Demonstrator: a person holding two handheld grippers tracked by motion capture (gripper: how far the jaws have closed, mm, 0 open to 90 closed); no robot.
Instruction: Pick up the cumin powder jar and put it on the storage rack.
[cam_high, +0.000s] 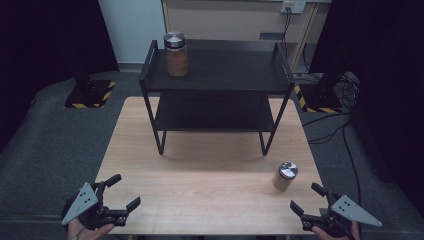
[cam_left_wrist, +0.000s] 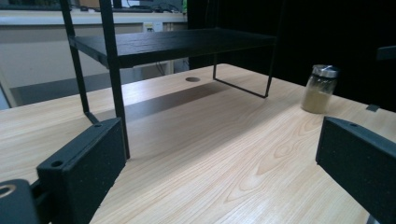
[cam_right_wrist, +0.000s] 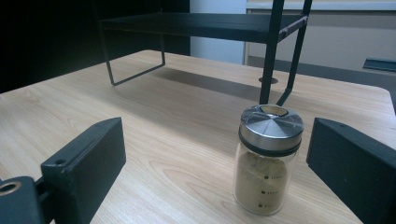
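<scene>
On the pale wooden table (cam_high: 210, 185) a small clear glass jar with a shiny metal lid and beige powder inside (cam_high: 285, 176) stands upright near the right-hand front corner, on the bare wood in front of the right front leg of a black two-tier metal shelf rack (cam_high: 216, 85). The right gripper (cam_high: 312, 201) hovers at the table's front right edge, just beside the jar and nearer the person; its jaws stand wide apart and hold nothing. In the right gripper view the jar (cam_right_wrist: 267, 161) sits ahead of the two black jaws, closer to the right-hand one, with a gap on either side and no pad touching the glass. The left gripper (cam_high: 121, 191) is at the front left corner of the table, well apart from the jar, its jaws likewise spread wide and empty; in the left gripper view bare wood lies between them and the jar (cam_left_wrist: 320, 88) shows far off to the right. A second, taller glass jar with a metal lid and reddish-brown contents (cam_high: 176, 54) stands upright on the rack's top tier, at its back left corner
</scene>
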